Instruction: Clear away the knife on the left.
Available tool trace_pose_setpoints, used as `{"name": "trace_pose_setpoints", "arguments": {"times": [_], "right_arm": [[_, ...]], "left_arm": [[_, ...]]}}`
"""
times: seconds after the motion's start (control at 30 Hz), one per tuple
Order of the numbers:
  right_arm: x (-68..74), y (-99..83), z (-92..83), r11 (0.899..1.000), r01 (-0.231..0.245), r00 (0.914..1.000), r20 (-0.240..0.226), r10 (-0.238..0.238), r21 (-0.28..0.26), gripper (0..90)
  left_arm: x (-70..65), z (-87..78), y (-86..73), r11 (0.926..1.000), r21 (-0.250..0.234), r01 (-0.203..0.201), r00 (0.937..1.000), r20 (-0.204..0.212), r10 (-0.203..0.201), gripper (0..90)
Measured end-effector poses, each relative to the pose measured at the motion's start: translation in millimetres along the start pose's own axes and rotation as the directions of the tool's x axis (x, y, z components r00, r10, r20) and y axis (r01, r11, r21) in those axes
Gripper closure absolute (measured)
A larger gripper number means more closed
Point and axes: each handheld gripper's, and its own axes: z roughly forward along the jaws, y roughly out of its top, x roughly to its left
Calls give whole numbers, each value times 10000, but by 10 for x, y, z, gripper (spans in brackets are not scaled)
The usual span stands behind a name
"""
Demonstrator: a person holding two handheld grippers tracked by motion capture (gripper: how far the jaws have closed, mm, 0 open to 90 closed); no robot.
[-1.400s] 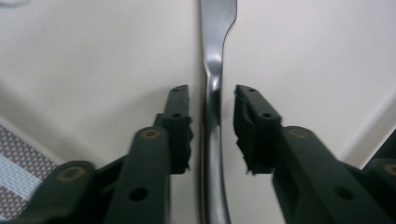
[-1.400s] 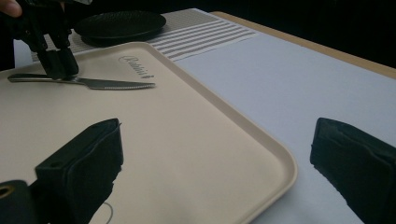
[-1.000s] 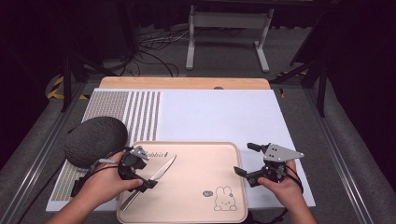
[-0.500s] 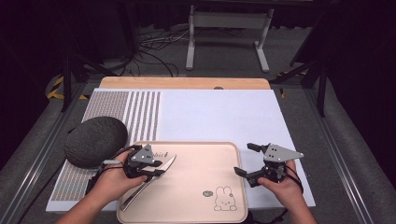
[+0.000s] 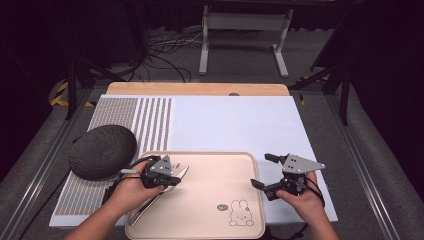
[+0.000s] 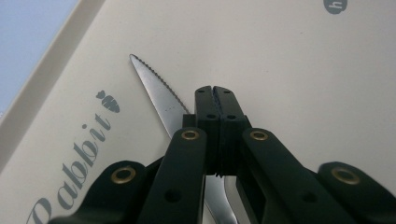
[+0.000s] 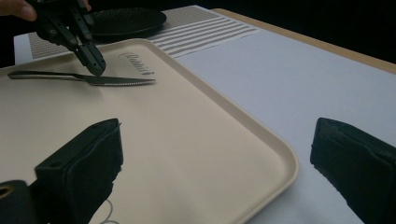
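Knife (image 6: 159,95) lies on the beige tray (image 5: 215,200) near its left end, serrated edge showing, and my left claw (image 5: 172,179) has just been closing over it; the jaws are now pressed together above the blade, and I cannot tell whether they pinch the steel. My right claw (image 5: 265,171) hangs spread wide over the tray's right edge with nothing between its jaws. A rabbit drawing (image 5: 240,213) marks the tray's near right corner. Just left of the tray sits a dark round plate (image 5: 102,151) on a striped and dotted mat (image 5: 130,117). Beyond lies a white sheet (image 5: 235,125) over the wooden table (image 5: 200,88), then dark floor with cables (image 5: 165,50) and a white stand (image 5: 245,22).
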Motion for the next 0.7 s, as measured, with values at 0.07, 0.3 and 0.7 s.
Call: {"name": "trace_pose_setpoints", "arguments": {"times": [0.07,0.3,0.7], "right_arm": [[0,-2,1,10000,14,10000,-9,-14,15,37],[0,-2,1,10000,25,10000,-8,-25,11,36],[-1,-8,1,10000,18,10000,-23,-18,26,36]], "left_arm": [[3,21,1,9999,-99,-39,9998,186,41,900],[-1,100,-1,9998,18,-219,9989,408,218,900],[17,124,-68,9995,316,-70,9993,361,59,900]]}}
